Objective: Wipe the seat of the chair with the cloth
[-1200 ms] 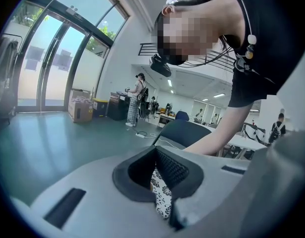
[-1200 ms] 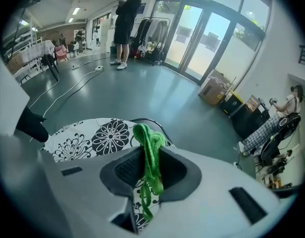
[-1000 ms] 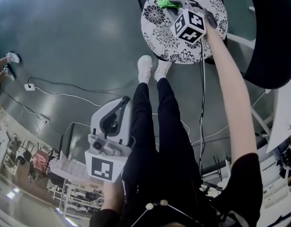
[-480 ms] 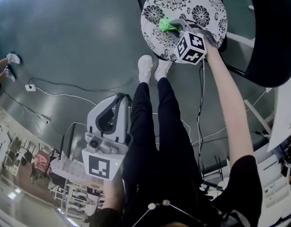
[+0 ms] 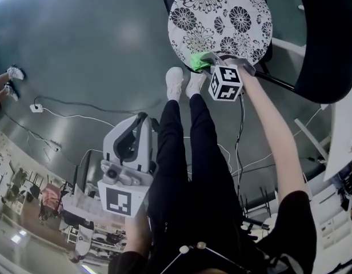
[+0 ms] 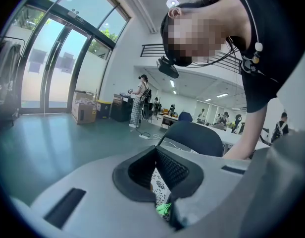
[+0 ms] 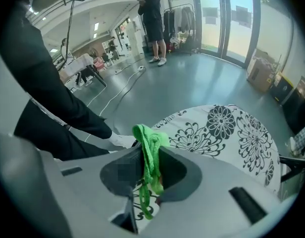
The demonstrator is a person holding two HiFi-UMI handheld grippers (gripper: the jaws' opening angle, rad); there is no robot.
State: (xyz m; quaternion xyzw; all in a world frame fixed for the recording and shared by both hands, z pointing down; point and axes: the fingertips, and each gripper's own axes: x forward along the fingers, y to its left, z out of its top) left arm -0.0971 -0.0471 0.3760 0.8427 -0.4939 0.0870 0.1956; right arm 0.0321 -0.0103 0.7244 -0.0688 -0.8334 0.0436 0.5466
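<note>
The green cloth (image 5: 199, 60) is bunched up in your right gripper (image 5: 209, 57), jaws clamped on it, right at the near edge of the round floral seat (image 5: 222, 16), just above your white shoes (image 5: 176, 81). The chair's black backrest (image 5: 330, 39) is off to the right. Your left gripper (image 5: 143, 120) hangs by your leg, well apart from the chair, jaws together with nothing between them.

Seat (image 5: 222, 16) far rim cut by top edge, cloth (image 7: 151, 150) partly hidden between right gripper (image 7: 147, 177) fingers (image 7: 175, 171)
</note>
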